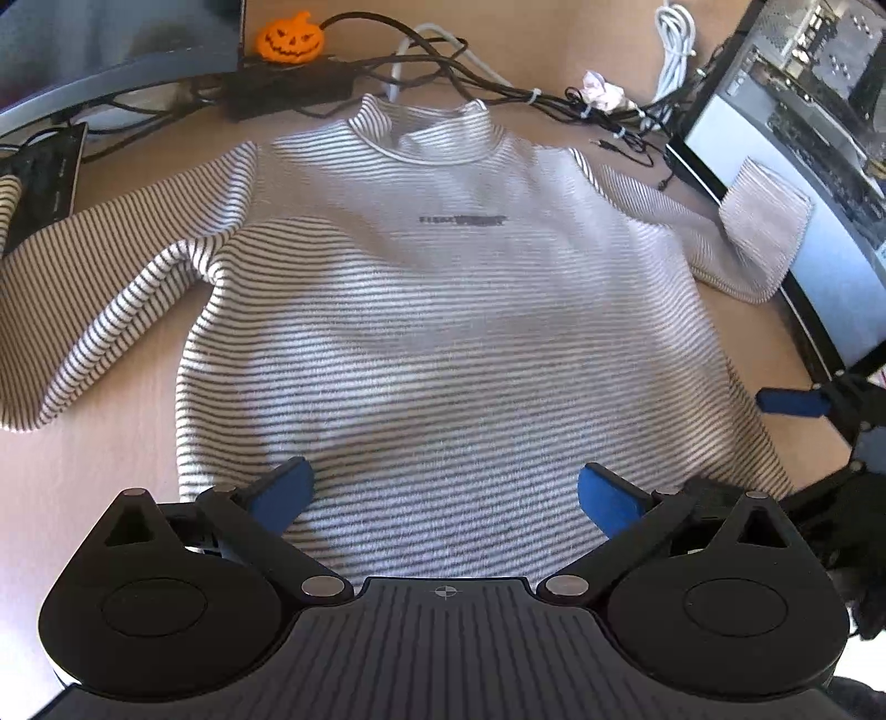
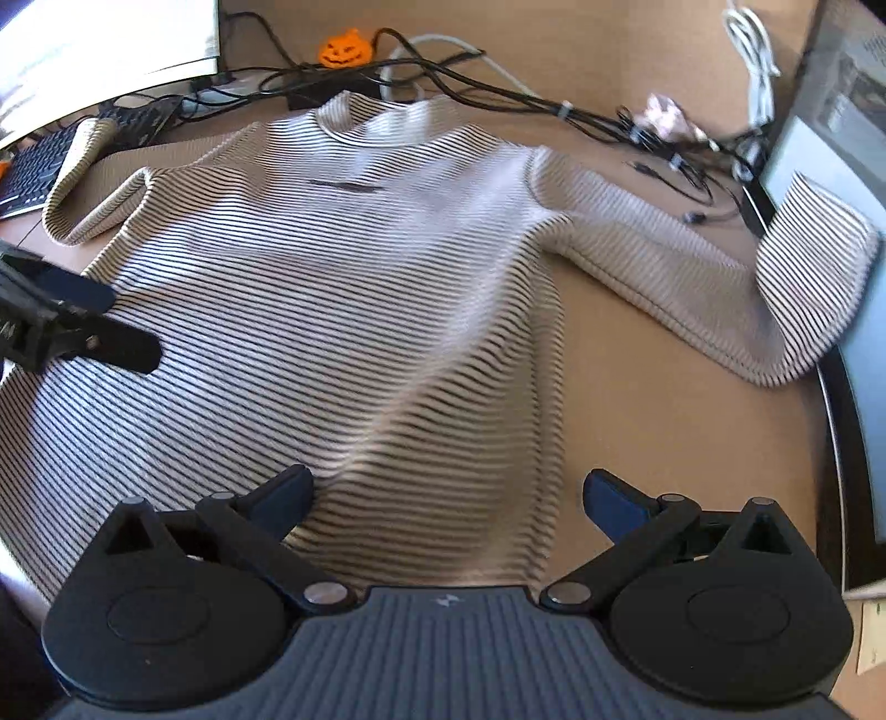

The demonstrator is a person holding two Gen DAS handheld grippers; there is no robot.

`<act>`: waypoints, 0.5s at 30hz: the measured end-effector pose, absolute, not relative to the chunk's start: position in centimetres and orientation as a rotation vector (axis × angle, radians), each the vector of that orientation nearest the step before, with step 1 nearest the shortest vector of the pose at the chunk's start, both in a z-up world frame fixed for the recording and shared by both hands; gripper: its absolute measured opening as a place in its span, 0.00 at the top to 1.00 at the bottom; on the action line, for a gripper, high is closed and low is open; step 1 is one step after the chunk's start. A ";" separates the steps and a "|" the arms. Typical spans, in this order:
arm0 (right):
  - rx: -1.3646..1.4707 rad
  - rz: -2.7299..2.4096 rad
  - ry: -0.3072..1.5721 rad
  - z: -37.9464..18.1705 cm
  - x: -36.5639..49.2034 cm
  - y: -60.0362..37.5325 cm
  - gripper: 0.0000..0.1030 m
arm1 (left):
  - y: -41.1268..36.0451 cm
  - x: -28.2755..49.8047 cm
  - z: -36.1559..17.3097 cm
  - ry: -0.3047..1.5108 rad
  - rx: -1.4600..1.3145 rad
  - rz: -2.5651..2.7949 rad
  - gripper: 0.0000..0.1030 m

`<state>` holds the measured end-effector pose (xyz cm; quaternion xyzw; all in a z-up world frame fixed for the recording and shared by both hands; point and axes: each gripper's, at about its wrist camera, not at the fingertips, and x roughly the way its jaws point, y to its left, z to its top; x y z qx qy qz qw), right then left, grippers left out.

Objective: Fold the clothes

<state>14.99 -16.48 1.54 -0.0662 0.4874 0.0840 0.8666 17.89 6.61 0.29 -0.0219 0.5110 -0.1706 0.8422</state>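
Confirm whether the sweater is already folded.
No: the striped sweater lies flat on the desk, both sleeves spread out.

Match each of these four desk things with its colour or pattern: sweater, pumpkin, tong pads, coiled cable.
Things:
1. sweater
2. pumpkin
3. tong pads
4. coiled cable

Colour or pattern:
A. blue
B. white
C. striped
D. orange

Pairs: 1-C, 2-D, 3-A, 4-B
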 end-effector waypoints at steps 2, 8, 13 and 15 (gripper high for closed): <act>-0.138 0.162 1.014 1.8 14.9 -16.7 0.00 | 6.6 17.5 0.3 1.080 -0.042 -0.355 0.00; -0.096 0.184 0.950 3.4 16.0 -15.5 0.00 | 6.4 17.5 0.3 1.080 -0.045 -0.327 0.00; -0.136 0.225 0.941 2.7 16.8 -13.4 0.00 | 8.2 18.0 0.6 1.089 -0.160 -0.322 0.00; -0.145 0.248 0.944 2.3 17.0 -12.7 0.00 | 8.4 18.0 0.7 1.086 -0.160 -0.307 0.00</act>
